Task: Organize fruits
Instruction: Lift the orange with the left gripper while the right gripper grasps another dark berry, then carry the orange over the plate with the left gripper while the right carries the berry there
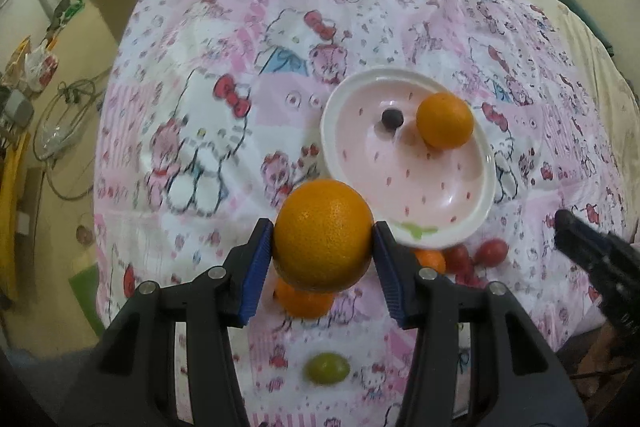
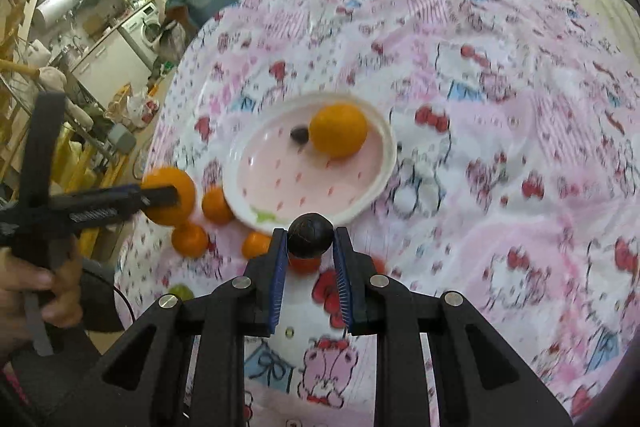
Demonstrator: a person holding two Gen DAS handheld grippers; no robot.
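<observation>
Orange [image 1: 323, 235] in left fingers [image 1: 256, 263], dark fruit [image 2: 311, 230] in right fingers [image 2: 280, 275], plate [image 1: 480, 163] just beyond.

The left wrist view looks forward and down along its gripper [image 1: 323, 239], close over the near rim of the pink plate [image 1: 400, 179] on the bed. The right wrist view faces the same plate [image 2: 280, 183] from its other side, equally near, with the left gripper [image 2: 160, 197] at its left edge.

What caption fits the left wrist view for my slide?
Left gripper clamps a large round orange near the pink plate holding another orange.
</observation>
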